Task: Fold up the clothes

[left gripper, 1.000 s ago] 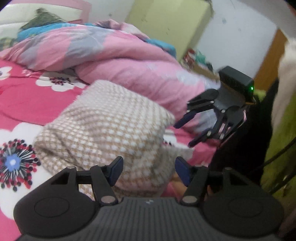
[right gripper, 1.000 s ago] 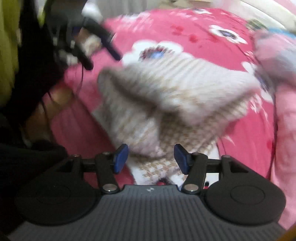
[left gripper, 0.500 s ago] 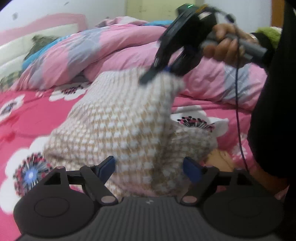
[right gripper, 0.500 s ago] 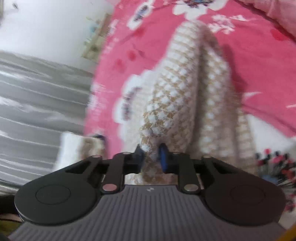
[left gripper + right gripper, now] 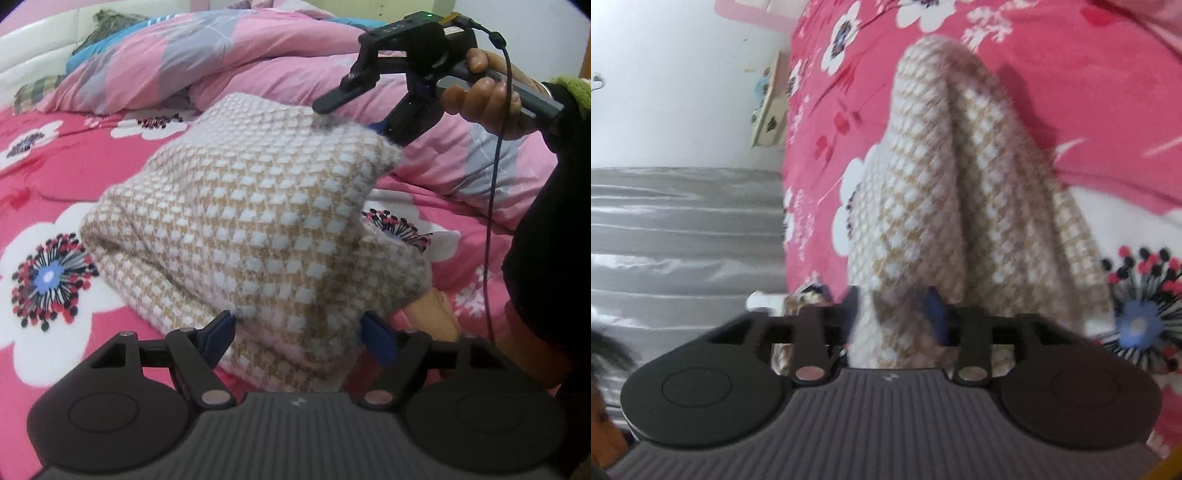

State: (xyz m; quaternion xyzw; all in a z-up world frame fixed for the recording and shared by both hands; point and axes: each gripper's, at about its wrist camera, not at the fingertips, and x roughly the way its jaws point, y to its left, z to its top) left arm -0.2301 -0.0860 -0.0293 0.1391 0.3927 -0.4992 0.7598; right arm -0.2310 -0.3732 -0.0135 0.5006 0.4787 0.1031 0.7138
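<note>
Left gripper (image 5: 297, 334) jaws closing, near edge of the sweater (image 5: 251, 221) between the blue pads, pads not clearly pressing it. Sweater is bunched on the pink floral bedsheet (image 5: 48, 177), its far corner raised beside the right gripper (image 5: 354, 114) held by a hand (image 5: 487, 96); pink duvet (image 5: 229, 55) behind. Right wrist view: right gripper (image 5: 895, 314) jaws opening, a fold of sweater (image 5: 960, 184) between the pads; contact unclear in the blur. Sweater drapes away over the bedsheet (image 5: 1089, 92).
</note>
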